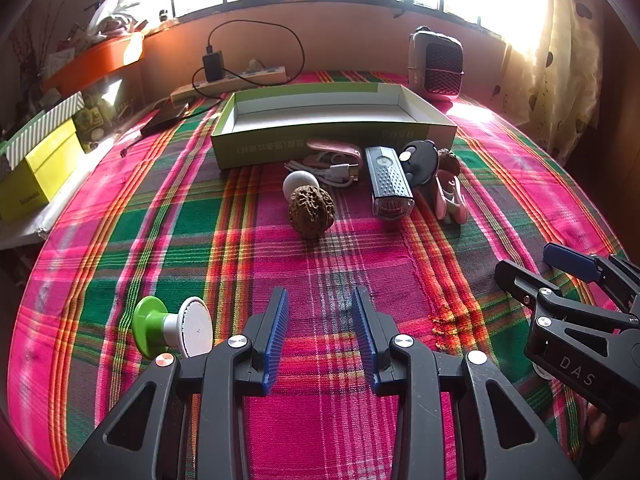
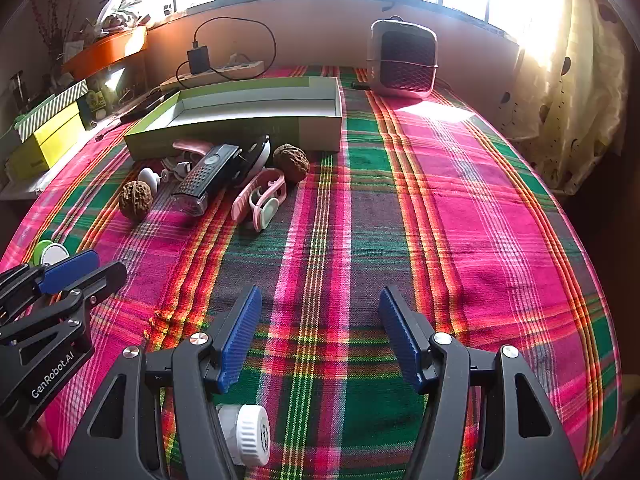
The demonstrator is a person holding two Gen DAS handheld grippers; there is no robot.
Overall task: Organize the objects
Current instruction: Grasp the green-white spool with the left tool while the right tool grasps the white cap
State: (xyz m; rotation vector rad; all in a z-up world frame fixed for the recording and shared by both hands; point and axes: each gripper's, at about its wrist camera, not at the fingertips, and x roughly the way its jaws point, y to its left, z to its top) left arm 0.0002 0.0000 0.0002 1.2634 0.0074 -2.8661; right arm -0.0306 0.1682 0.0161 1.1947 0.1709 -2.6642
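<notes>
From the left wrist, the left gripper [image 1: 320, 320] is hovering over the plaid tablecloth [image 1: 160, 220] with its blue pads [image 1: 276, 332] standing apart and nothing between them. A green-and-white knob [image 1: 168, 330] is lying just beside its left finger. Toward the far edge of the surface, an open cardboard box [image 1: 328, 136] is sitting empty inside, and a cluster is lying against its near wall: a walnut [image 1: 311, 212], a white ball [image 1: 300, 184], a white cable [image 1: 336, 172], a black flashlight [image 1: 388, 184], a black disc-shaped item [image 1: 420, 158] and a pink clip [image 1: 450, 196]. The right gripper [image 1: 560, 268] is showing at the right edge.

From the right wrist, the right gripper [image 2: 320, 320] is spreading its fingers wide over bare cloth, gripping nothing. A white ribbed cap [image 2: 250, 434] is lying near the close edge beneath its left finger. A second walnut [image 2: 291, 162] is resting beside the box's near wall. A small heater [image 2: 404, 58] is standing at the far edge.
</notes>
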